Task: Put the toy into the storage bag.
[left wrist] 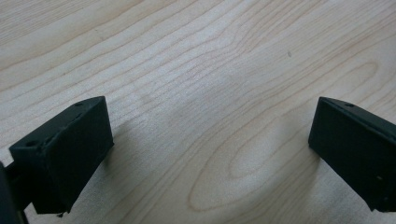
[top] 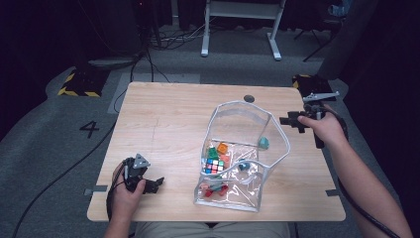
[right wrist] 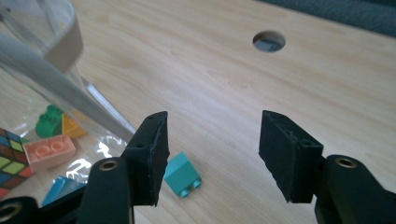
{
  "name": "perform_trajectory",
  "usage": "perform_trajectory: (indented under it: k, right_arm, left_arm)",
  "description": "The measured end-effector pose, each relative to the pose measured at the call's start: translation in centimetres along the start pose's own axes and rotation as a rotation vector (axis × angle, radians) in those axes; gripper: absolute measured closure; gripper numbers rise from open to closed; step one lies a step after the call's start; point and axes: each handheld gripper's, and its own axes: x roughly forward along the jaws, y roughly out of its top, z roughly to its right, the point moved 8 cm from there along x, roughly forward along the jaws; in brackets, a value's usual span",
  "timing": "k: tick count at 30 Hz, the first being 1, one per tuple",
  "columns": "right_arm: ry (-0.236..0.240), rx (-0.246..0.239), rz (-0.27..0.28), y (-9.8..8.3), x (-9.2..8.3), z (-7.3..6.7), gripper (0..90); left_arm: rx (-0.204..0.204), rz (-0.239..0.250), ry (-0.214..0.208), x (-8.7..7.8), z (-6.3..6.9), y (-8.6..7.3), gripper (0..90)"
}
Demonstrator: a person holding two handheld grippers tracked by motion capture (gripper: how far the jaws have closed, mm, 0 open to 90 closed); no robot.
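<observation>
One small teal plastic brick [right wrist: 183, 175] lying just beyond wide-open right gripper [right wrist: 212, 154] jaws, outside clear plastic zip pouch [top: 277, 130]; left gripper [left wrist: 205, 154] gaping, idling.

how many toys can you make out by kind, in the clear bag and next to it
puzzle cube: 1
green brick: 1
orange brick: 1
pink brick: 1
teal brick outside the bag: 1
total: 5; the red bits low in the bag are too blurred to count

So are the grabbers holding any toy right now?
No. The left gripper and the right gripper are both open and empty; the teal brick lies loose on the table.
</observation>
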Motion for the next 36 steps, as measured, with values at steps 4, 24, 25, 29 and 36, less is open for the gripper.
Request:
perform_trajectory:
  k: [4, 24, 25, 29, 36]
  right_arm:
    - [0.017, -0.007, -0.02, -1.7, 1.5, 0.1, 42.6]
    - [0.1, -0.077, -0.087, -6.4, 7.0, -1.7, 39.3]
    - [0.108, -0.071, -0.086, -6.5, 7.2, -2.0, 39.1]
    - [0.122, -0.082, -0.094, -6.7, 7.7, -2.5, 39.0]
    - [0.1, -0.088, -0.118, -7.3, 8.6, -2.3, 43.3]
  left_arm:
    - [0.0, 0.0, 0.0, 0.0, 0.0, 0.0, 0.0]
    - [-0.001, 0.0, 0.0, 0.0, 0.0, 0.0, 0.0]
    - [0.0, 0.0, 0.0, 0.0, 0.0, 0.0, 0.0]
    - [0.0, 0.0, 0.0, 0.0, 0.0, 0.0, 0.0]
    - [0.0, 0.0, 0.001, 0.0, 0.0, 0.0, 0.0]
